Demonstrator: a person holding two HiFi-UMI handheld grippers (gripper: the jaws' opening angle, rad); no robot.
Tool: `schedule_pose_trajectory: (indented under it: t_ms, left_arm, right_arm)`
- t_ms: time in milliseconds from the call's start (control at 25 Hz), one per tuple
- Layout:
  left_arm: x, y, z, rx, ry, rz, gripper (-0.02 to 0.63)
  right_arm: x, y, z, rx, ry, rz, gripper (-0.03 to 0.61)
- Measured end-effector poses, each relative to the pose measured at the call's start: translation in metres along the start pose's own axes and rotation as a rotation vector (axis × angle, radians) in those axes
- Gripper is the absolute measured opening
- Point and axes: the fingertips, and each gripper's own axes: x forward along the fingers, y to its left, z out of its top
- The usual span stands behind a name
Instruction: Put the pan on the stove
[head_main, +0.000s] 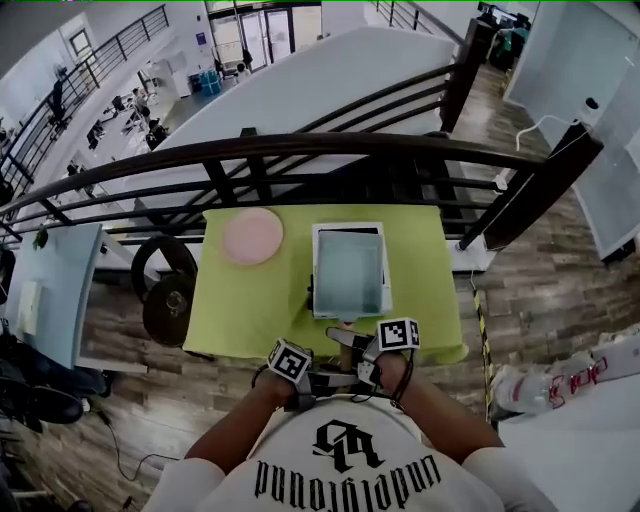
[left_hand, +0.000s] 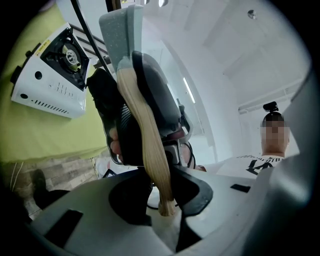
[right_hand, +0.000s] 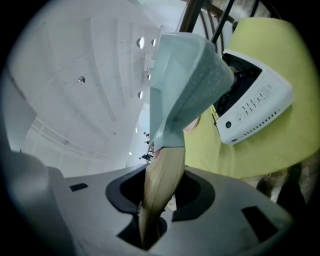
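A square pale-teal pan (head_main: 348, 272) with a light wooden handle (head_main: 345, 338) hangs over the white stove (head_main: 320, 232) on the green table and hides most of it in the head view. Both grippers grip the handle near the table's front edge: my left gripper (head_main: 322, 378) behind, my right gripper (head_main: 362, 352) ahead. In the left gripper view the handle (left_hand: 149, 150) runs up from my left gripper (left_hand: 165, 200) to the pan (left_hand: 122, 35), clear of the bare burner of the stove (left_hand: 50, 75). My right gripper (right_hand: 157, 200) clamps the handle (right_hand: 161, 185) under the pan (right_hand: 185, 85), beside the stove (right_hand: 255, 100).
A pink plate (head_main: 252, 236) lies at the back left of the green table (head_main: 240, 310). A black railing (head_main: 300, 150) runs right behind the table. Dark round weight plates (head_main: 165, 292) lie on the wooden floor to the left.
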Motion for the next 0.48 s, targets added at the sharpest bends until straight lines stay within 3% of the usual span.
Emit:
schedule_pose_trajectory:
  t_ms: [480]
  left_arm:
    - [0.06,0.029,0.06,0.033,-0.15,0.082,0.107]
  right_arm:
    - [-0.043,-0.022,0.051,-0.033,0.139,0.036,0.132]
